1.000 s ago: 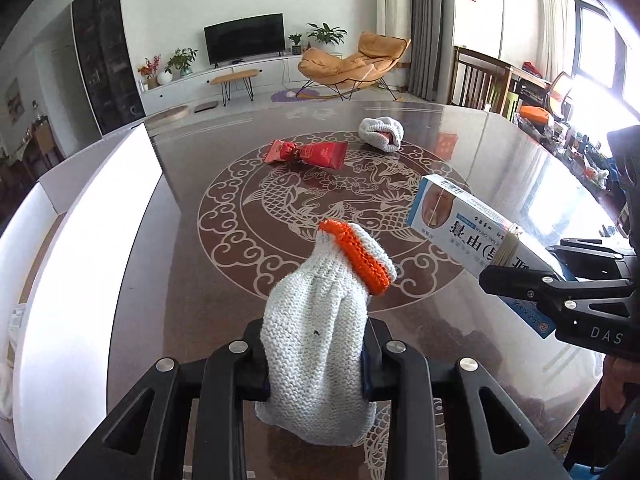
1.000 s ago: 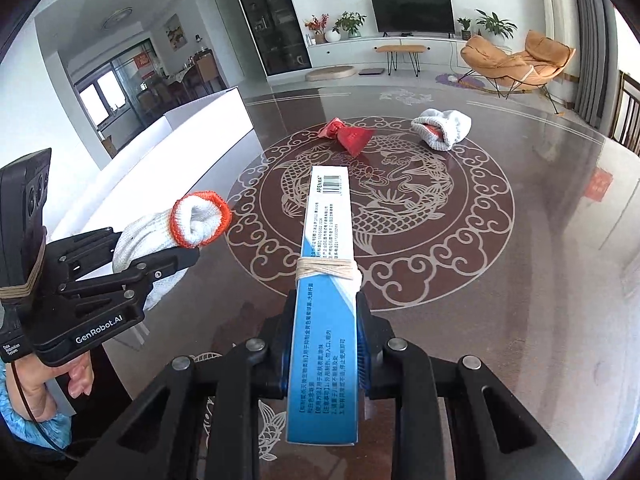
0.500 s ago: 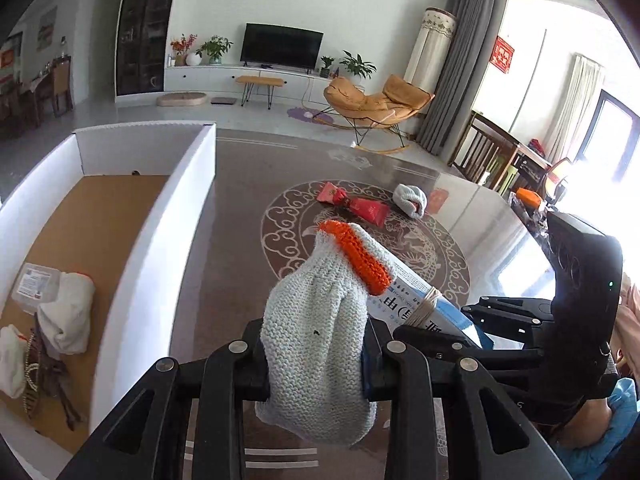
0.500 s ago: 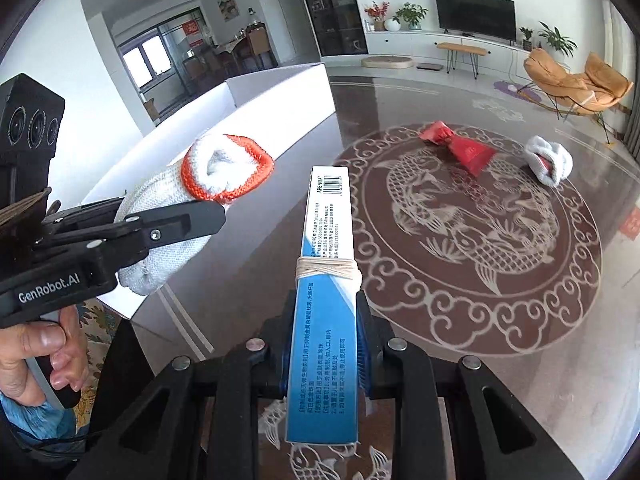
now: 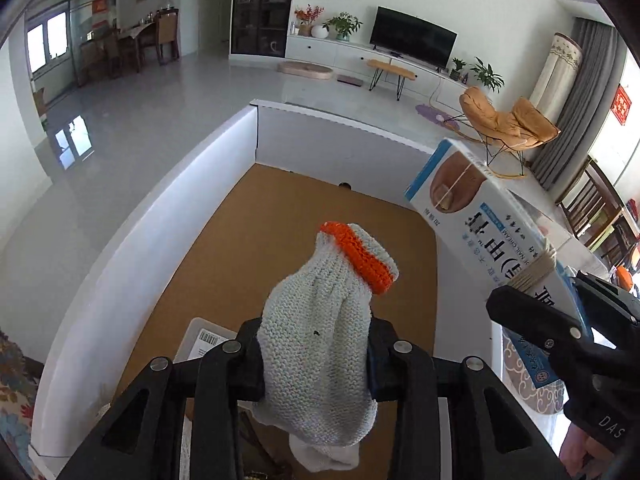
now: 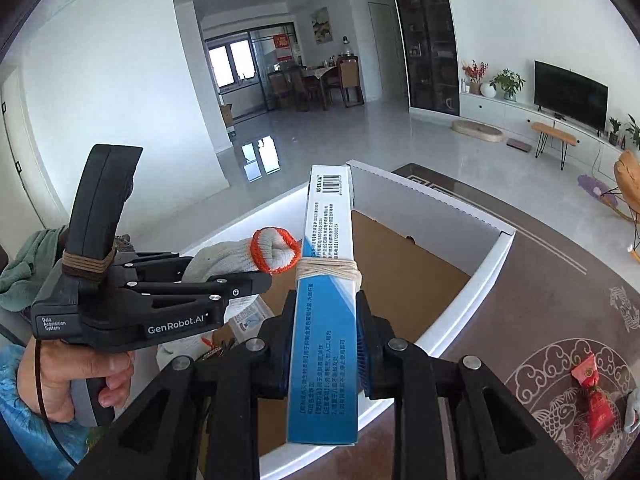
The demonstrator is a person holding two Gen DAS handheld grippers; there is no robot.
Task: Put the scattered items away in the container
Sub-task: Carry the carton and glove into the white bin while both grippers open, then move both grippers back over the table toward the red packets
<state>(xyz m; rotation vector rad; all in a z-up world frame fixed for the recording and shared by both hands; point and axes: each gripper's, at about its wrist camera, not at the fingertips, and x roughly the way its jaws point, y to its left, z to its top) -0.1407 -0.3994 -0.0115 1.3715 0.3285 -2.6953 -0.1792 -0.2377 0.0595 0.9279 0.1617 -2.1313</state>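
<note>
My left gripper (image 5: 316, 353) hangs over the white container (image 5: 160, 216) with a white knitted glove with an orange cuff (image 5: 332, 280) between its jaws. The jaws are opening, but the pads still touch the glove. My right gripper (image 6: 325, 354) is at the container's near right corner (image 6: 460, 300), with a long blue and white box (image 6: 326, 240) bound with string between its jaws. These jaws are opening too, and the pads still press the box. In the left wrist view the box (image 5: 480, 216) juts in from the right, over the container's brown floor.
A labelled clear packet (image 5: 204, 338) and white cloth lie in the container's near end. On the patterned brown table (image 6: 560, 280) to the right lie a red packet (image 6: 596, 404) and a white item (image 6: 632, 408). A person's hand (image 6: 72, 376) holds the left gripper.
Both grippers have swung left from over the patterned table to above the white container, each carrying its item. The views have rolled a little.
</note>
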